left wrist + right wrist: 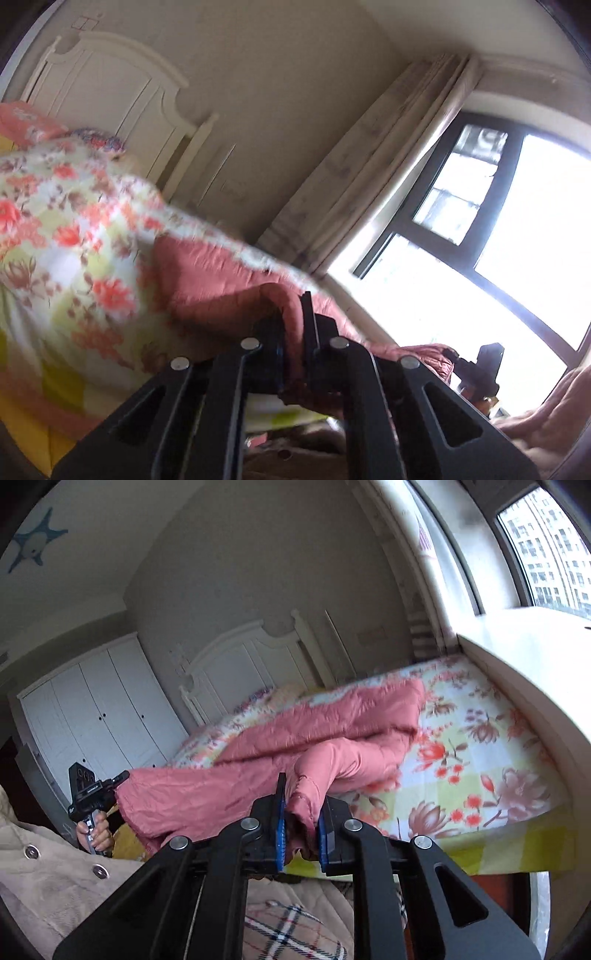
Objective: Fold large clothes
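Both tools clamped on the pink coat: left tool (295,332) and right tool (301,823) pinching its near edge, rest draped across the bed (480,760). Lifting step under way; next, carrying that edge over onto itself.

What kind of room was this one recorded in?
A bedroom, most likely: a bed with a floral sheet and white headboard, a white wardrobe beside it, and a curtained window.
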Demonstrator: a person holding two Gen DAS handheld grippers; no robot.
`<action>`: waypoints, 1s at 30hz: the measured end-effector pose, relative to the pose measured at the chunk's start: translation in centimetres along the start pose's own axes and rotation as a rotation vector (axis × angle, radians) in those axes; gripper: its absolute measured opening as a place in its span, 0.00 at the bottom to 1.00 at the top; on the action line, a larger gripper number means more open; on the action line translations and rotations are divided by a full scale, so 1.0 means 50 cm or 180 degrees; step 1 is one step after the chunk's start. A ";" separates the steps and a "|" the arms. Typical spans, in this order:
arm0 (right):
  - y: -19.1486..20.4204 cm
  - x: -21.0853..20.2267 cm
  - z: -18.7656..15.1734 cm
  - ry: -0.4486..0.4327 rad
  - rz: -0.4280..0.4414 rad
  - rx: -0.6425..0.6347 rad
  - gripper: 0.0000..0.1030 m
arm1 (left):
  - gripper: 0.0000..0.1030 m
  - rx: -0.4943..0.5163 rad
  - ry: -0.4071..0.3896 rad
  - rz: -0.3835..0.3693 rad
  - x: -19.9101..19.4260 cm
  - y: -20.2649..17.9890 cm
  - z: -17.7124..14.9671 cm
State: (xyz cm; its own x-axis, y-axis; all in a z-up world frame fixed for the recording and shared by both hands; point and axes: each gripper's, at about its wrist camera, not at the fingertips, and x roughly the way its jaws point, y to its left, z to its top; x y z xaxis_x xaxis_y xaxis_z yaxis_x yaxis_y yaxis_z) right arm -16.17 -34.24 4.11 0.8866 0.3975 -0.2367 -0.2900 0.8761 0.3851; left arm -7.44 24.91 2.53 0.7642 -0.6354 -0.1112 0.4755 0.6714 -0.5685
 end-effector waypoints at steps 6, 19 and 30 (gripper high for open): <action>0.048 0.041 0.131 -0.0365 0.0162 -0.0125 0.15 | 0.07 -0.0099 -0.0149 -0.0128 0.094 0.000 0.097; -0.211 0.534 0.329 0.0320 -0.0881 0.0549 0.16 | 0.06 -0.0841 0.0494 0.1341 0.585 0.325 0.269; -0.441 0.791 0.140 0.0953 -0.1030 0.1393 0.25 | 0.17 -0.1289 0.0644 0.1731 0.701 0.514 0.127</action>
State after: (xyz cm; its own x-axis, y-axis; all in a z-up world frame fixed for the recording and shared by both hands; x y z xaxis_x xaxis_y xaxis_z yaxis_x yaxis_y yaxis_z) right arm 27.83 -39.76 -7.50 0.7469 0.2454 -0.6180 0.2074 0.7971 0.5671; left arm 34.31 22.30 -10.81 0.7326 -0.3350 -0.5925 -0.1803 0.7439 -0.6435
